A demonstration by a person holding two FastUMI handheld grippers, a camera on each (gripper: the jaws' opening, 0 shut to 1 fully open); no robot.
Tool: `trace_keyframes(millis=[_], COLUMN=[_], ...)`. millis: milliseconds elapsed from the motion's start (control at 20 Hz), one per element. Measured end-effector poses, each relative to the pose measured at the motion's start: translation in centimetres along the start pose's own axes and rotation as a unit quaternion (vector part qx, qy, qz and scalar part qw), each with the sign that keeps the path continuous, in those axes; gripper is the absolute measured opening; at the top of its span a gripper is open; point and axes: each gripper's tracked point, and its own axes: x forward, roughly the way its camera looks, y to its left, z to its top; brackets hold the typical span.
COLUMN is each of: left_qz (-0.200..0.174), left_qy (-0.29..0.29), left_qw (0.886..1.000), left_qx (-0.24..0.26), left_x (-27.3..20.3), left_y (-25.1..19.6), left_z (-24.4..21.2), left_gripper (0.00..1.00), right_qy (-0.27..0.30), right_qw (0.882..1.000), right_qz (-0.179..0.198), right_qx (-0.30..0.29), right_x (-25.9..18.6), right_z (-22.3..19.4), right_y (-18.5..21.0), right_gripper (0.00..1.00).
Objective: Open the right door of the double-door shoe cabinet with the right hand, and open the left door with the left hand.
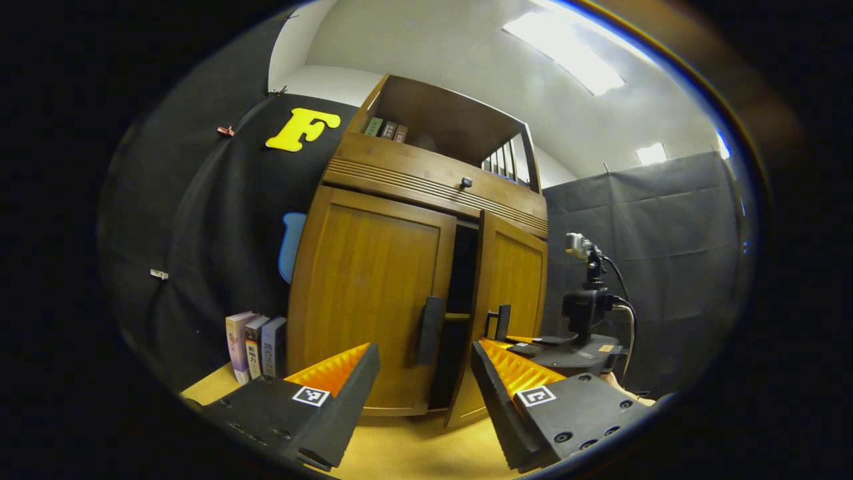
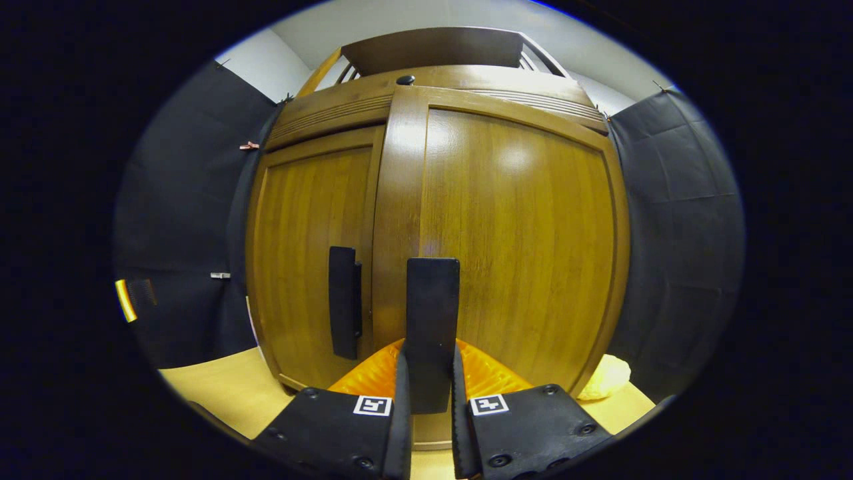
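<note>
While my right gripper [image 2: 428, 373] clamps the right door's handle [image 2: 432, 313], I should pull along the hinge arc, not straight back, keeping both fingers square on the bar. Right door [image 1: 512, 280] stands ajar. My left gripper [image 1: 423, 373] hangs spread and empty, short of the left handle [image 1: 430, 330]; left door [image 1: 370, 293] closed.

You have one shoe cabinet [image 1: 400, 173] with two doors: the left door [image 1: 366, 300] and the right door [image 1: 510, 280]. Each door carries one handle, so two handles: one [image 1: 430, 330] on the left door and one [image 1: 501, 321] on the right. One knob [image 1: 466, 181] sits above the doors. Three books [image 1: 256, 347] stand at the cabinet's left side. You hold two grippers, left [image 1: 426, 380] and right [image 2: 430, 383].
</note>
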Motion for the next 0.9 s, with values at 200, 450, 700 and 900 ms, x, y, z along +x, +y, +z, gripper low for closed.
trace_keyframes(millis=[200,450,700,900], left_qz=[-0.005,-0.047,-0.028,-0.064], left_qy=[0.004,0.021,0.031,0.038], left_qw=[1.000,0.998,0.999,0.997], left_qx=[-0.002,-0.046,-0.012,-0.024], left_x=[0.5,1.2,2.7,3.2], left_y=[-2.0,-5.3,-6.1,-9.1], left_z=[-0.5,-1.7,-2.6,-3.6], left_gripper=[0.86,0.86,0.89,0.90], right_qy=[0.005,0.000,-0.002,0.001], right_qw=[1.000,1.000,1.000,0.999], right_qz=[0.002,-0.008,-0.030,-0.039], right_qx=[-0.002,-0.004,-0.004,-0.017], right_x=[-3.9,-7.3,-10.0,-11.8], right_z=[0.3,0.4,0.6,0.5], right_y=[-1.7,-3.9,-6.7,-8.6], right_gripper=[0.28,0.24,0.28,0.28])
